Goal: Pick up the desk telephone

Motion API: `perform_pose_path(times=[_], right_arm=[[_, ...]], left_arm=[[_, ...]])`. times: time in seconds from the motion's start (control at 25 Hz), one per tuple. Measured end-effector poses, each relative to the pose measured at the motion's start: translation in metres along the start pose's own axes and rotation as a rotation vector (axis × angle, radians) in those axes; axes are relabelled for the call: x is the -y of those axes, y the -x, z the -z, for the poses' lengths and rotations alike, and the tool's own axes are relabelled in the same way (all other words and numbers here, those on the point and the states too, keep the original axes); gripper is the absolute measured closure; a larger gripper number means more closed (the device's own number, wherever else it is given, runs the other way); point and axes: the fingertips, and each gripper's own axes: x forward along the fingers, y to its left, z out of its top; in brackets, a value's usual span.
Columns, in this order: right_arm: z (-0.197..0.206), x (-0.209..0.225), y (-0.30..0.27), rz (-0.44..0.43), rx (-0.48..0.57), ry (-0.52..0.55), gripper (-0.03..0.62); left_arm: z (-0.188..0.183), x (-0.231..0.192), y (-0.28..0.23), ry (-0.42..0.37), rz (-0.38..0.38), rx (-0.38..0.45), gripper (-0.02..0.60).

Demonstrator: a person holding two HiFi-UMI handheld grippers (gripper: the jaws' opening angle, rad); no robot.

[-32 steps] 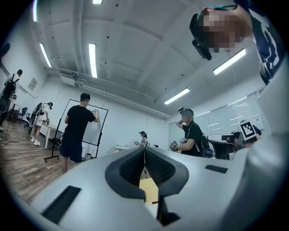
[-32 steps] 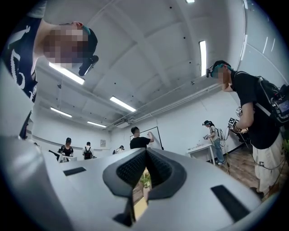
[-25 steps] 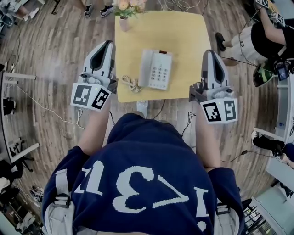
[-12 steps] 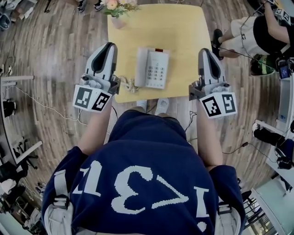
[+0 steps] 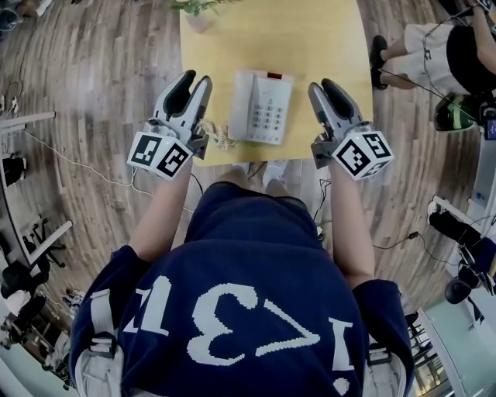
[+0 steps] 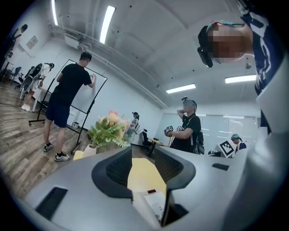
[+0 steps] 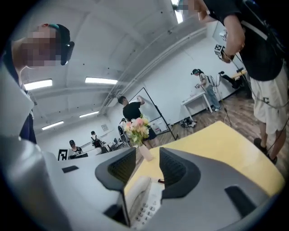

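Note:
The white desk telephone [image 5: 261, 106] lies near the front edge of the yellow table [image 5: 310, 39], handset on its left, keypad on its right. Its coiled cord [image 5: 218, 138] hangs off the near left corner. My left gripper [image 5: 194, 81] is just left of the phone, my right gripper [image 5: 329, 89] just right of it, both apart from it. The jaws of both are opening with nothing pressed between them. In the left gripper view the gripper [image 6: 143, 167] shows a corner of the telephone [image 6: 156, 205] through the gap. The right gripper [image 7: 146, 169] looks over the telephone [image 7: 142, 203].
A vase of flowers [image 5: 198, 14] stands at the table's far left corner, flowers [image 7: 137, 126] also showing ahead. A seated person [image 5: 449, 54] is right of the table. Cables [image 5: 70, 174] run over the wooden floor. A person stands at a whiteboard [image 6: 86, 85].
Both grippers have dropped toward the table on either side of the phone, and their jaws have gone from shut to parted. The table now sits closer in the head view.

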Motion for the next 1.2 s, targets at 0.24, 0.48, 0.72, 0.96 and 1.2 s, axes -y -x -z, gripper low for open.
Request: perform_pose_path(times=[0.24, 0.48, 0.72, 0.96, 1.2], right_arm=[[0.083, 0.030, -0.026, -0.024, -0.232, -0.160, 0.367], [0.155, 0.048, -0.028, -0.008, -0.383, -0.234, 0.350], [0.199, 0.036, -0.028, -0.034, -0.484, -0.306, 0.345], [0.202, 0.041, -0.027, 0.018, -0.465, -0.331, 0.364], [0.195, 0.039, -0.027, 0.024, -0.432, -0.290, 0.381]], left_arm=[[0.083, -0.028, -0.016, 0.103, -0.017, -0.245, 0.349], [0.168, -0.027, -0.022, 0.327, 0.107, -0.520, 0.300], [0.204, -0.014, -0.016, 0.500, 0.219, -0.666, 0.265], [0.214, -0.002, -0.019, 0.512, 0.266, -0.700, 0.262], [0.207, -0.001, -0.018, 0.438, 0.247, -0.696, 0.265]])
